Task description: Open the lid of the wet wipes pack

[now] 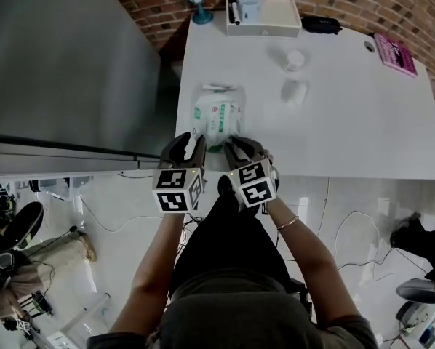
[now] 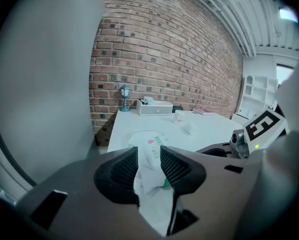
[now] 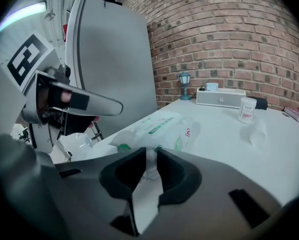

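A white and green wet wipes pack (image 1: 217, 113) lies flat near the front left corner of the white table (image 1: 348, 122), its lid down as far as I can see. My left gripper (image 1: 191, 139) hovers at the pack's near left end with its jaws open. Looking along them, the pack (image 2: 150, 146) shows in the gap of the left gripper (image 2: 149, 156), untouched. My right gripper (image 1: 241, 145) is close beside it at the pack's near right end. Its jaws are apart too, and the pack (image 3: 162, 129) lies just ahead of the right gripper (image 3: 150, 159).
At the table's far edge stand a white box (image 1: 263, 17) with a mug on it, a blue lamp (image 1: 196, 2) and a black item (image 1: 321, 25). A small bottle (image 1: 295, 60) and a white wad (image 1: 294, 91) lie mid-table, a pink book (image 1: 396, 53) far right. A grey partition (image 1: 65, 64) stands left.
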`<state>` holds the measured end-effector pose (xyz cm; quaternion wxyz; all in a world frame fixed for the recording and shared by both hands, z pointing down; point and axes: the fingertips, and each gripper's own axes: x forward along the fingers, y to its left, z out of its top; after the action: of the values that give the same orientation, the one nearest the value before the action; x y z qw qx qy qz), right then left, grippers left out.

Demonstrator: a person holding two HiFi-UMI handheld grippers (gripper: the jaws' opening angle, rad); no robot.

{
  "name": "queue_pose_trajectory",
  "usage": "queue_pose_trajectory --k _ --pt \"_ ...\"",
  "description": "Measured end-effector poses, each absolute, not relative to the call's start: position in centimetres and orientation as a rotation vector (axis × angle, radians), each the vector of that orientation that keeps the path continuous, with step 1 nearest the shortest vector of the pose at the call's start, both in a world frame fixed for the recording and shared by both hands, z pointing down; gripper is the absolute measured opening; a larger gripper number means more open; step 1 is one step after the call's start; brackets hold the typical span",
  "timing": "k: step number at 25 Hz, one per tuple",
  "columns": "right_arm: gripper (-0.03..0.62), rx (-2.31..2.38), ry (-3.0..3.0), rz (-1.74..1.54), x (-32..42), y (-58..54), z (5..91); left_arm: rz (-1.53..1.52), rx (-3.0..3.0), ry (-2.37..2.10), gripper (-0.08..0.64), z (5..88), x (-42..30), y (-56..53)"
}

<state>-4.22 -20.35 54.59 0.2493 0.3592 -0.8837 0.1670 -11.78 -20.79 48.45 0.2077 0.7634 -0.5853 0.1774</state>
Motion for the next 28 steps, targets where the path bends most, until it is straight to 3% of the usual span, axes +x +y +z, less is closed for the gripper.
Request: queue_pose_trajectory --k 28 --pt "0.067 0.975 -2.425 0.438 -4.5 -20.3 55.1 0.903 2.146 -1.344 0.175 52.0 -5.3 -27.1"
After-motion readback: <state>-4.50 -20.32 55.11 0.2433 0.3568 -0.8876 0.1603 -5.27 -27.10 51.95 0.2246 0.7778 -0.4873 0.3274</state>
